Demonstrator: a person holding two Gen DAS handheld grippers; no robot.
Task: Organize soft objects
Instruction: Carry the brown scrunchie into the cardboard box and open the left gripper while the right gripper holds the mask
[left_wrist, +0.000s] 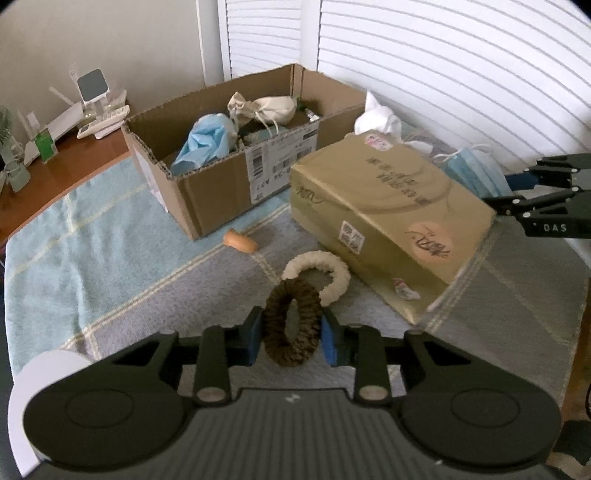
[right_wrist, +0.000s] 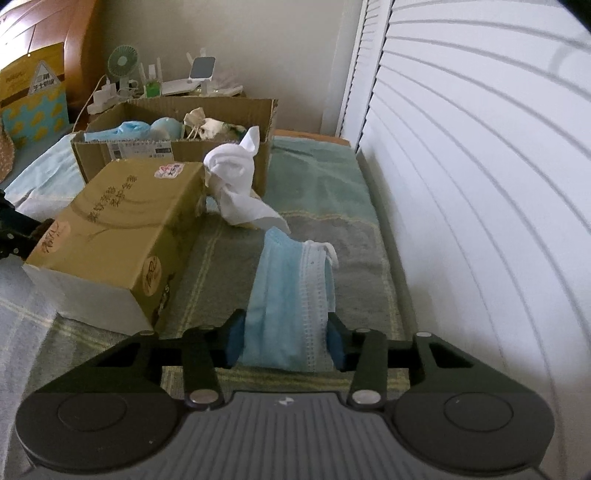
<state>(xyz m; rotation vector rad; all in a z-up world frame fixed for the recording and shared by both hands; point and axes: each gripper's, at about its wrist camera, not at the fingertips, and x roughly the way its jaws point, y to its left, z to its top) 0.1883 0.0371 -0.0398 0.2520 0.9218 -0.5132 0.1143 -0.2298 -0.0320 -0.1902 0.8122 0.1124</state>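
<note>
In the left view my left gripper pinches the brown scrunchie at lower centre, next lifting to the box upper centre; in the right view my right gripper clamps the mask, its lower edge hidden.

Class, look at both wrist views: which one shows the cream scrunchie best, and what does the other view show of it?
The left wrist view. There the cream scrunchie lies in plain sight on the cloth, just beyond the brown scrunchie in the left claw, beside the gold box. The right wrist view shows none of it; the gold box stands in the way.
</note>
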